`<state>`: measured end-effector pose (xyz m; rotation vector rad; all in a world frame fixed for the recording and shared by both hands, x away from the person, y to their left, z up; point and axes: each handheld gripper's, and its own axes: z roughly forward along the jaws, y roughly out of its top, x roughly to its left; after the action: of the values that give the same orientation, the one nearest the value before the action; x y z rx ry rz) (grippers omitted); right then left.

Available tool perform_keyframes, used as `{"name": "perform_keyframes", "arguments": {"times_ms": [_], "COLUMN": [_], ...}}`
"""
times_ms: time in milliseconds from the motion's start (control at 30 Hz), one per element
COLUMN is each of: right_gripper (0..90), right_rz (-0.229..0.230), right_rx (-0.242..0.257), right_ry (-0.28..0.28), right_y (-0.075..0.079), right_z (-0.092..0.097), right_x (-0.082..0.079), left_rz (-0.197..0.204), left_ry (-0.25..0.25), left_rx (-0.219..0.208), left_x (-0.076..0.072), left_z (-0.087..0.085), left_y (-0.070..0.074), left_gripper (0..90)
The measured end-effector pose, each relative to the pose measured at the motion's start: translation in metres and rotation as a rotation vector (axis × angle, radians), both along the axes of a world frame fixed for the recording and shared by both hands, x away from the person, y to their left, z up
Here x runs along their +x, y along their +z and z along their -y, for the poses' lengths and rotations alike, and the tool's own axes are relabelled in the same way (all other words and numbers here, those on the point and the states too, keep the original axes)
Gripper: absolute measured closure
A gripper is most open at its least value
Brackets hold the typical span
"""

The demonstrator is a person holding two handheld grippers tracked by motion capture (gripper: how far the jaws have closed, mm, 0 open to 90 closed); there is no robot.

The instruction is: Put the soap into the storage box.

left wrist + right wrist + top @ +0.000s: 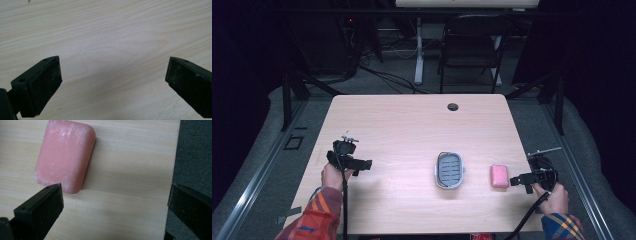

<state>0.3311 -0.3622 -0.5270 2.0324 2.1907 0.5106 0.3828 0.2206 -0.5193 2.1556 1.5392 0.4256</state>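
Nearest to me, my right gripper [518,181] sits at the right-hand edge of the bench [412,125], low over the wood and pointing inward. Its fingers [42,210] stand wide apart with nothing between them; one hangs over the wood, the other [192,212] is out past the bench edge above the dark floor. Just ahead of that nearer finger lies the pink bar of soap [65,155], flat on the bench, its surface dusted with white. The finger's tip comes close to the soap's near corner, though I cannot tell whether it touches. In the high view the soap [499,176] rests just beside my right gripper, between it and the soap dish [449,170].

On the other side, my left gripper [362,164] is held above the left part of the bench, well apart from the dish. Its fingers [42,87] are spread wide too, gripping nothing, with bare wood grain beneath them.

The soap dish is grey and oval with a slotted inner tray, lying near the bench's middle. Farther off, a round cable hole [453,106] marks the far edge, and beyond it stands a dark folding chair [472,45].
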Motion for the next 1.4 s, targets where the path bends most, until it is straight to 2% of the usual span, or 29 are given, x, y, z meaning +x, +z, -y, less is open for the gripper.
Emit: {"name": "perform_keyframes", "arguments": {"times_ms": [267,567,600,633,833,900,933,1000,1067,1167,1200,1267,1300,1400], "right_gripper": [0.0,0.0,0.0,0.0,0.0,0.0,0.0,0.0,0.0,0.0,0.0,0.0,0.0,0.0], "right_rz": [0.014,0.015,-0.001,0.018,0.009,0.001,-0.019,-0.021,-0.033,-0.061,-0.082,-0.096,-0.086,-0.127], "right_rx": [-0.025,-0.009,-0.039,-0.005,-0.012,-0.018,-0.03,-0.03,-0.028,-0.039,-0.054,-0.048,-0.044,-0.065], "right_ry": [0.01,-0.011,-0.001,-0.014,0.004,0.004,0.016,-0.01,-0.01,0.001,0.02,0.001,-0.001,0.02], "right_y": [0.007,0.011,0.013,0.012,0.014,0.015,0.017,0.016,0.016,0.015,0.015,0.013,0.011,0.01], "right_z": [-0.006,-0.012,-0.012,-0.016,-0.032,-0.036,-0.037,-0.042,-0.046,-0.053,-0.054,-0.058,-0.06,-0.062], "right_x": [-0.001,0.002,0.003,0.004,0.011,0.014,0.016,0.02,0.025,0.031,0.033,0.037,0.038,0.043], "left_rz": [0.001,0.005,0.004,0.003,0.001,0.008,0.008,0.007,0.006,0.002,0.001,0.003,0.005,0.009], "left_ry": [-0.006,0.004,0.006,0.008,0.008,0.004,0.004,0.006,0.003,0.001,-0.001,-0.005,-0.006,-0.01], "left_rx": [-0.006,-0.016,-0.019,-0.021,-0.019,-0.017,-0.022,-0.034,-0.03,-0.029,-0.03,-0.035,-0.039,-0.044], "left_x": [0.0,0.0,0.0,0.0,0.001,0.001,0.001,0.001,0.001,0.001,0.001,0.001,0.001,0.001], "left_z": [0.0,-0.001,-0.001,-0.001,-0.001,-0.001,-0.001,-0.002,-0.002,-0.001,-0.001,-0.001,-0.001,-0.001], "left_y": [0.0,-0.001,-0.001,-0.001,-0.002,-0.001,-0.001,-0.001,-0.001,-0.002,-0.002,-0.002,-0.001,-0.001], "left_gripper": [0.9,1.1,1.0,0.8,0.7,0.5,0.3,0.1,0.1,0.2,0.3,0.3,0.3,0.3]}}
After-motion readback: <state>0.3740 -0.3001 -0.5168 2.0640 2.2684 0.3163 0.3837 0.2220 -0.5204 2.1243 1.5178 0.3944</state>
